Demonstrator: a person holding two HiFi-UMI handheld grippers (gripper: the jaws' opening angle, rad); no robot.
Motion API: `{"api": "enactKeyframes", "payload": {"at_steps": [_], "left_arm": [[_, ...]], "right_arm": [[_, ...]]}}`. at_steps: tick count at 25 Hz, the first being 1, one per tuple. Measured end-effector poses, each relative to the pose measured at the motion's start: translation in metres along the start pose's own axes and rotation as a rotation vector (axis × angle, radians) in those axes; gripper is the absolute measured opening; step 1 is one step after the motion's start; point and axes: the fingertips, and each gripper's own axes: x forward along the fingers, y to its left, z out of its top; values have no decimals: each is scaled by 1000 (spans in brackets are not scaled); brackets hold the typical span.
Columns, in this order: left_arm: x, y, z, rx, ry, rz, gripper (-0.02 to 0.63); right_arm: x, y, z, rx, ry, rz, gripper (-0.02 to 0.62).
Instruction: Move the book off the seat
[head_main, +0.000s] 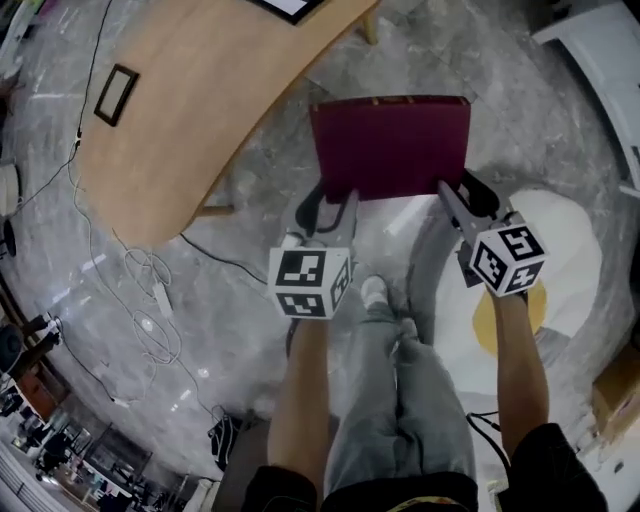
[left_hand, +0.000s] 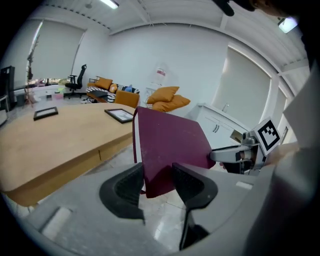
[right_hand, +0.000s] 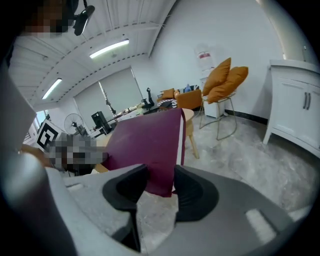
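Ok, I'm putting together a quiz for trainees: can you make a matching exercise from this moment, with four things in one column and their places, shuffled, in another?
Things:
1. book
2. black picture frame
3. orange cushions
4. white cable

Places:
A. lying loose on the floor
B. over by the wall
C. clamped at its near corners by the left gripper and right gripper, up in the air
D. flat on the wooden table

Pairs: 1-C, 2-D, 3-B, 4-A
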Motion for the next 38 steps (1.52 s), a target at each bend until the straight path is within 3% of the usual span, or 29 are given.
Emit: {"api": "enactKeyframes", "payload": {"at_steps": [7, 14, 20, 26, 29, 33, 36, 38], "left_arm": [[-16, 83, 29, -98, -72, 122, 166], [7, 186, 59, -246, -134, 296, 166], [10, 248, 87, -321, -117, 386, 167], [-7, 317, 79, -391, -91, 490, 167], [-4, 345, 75, -422, -84, 490, 167], [2, 372, 77, -498, -94, 428, 184], [2, 377, 74, -499, -32, 383, 210], [-9, 389, 78, -541, -45, 390, 212]], "right_arm": [[76, 49, 57, -134, 46, 139, 167], [201, 77, 124, -269, 111, 270, 167], [269, 108, 167, -330, 196, 357, 167], [336, 161, 175, -388, 254, 431, 167], [361, 177, 177, -428, 272, 429, 170], [389, 188, 186, -448, 316, 411, 190], [390, 188, 193, -573, 330, 338, 207], [389, 192, 208, -593, 321, 299, 207]]}}
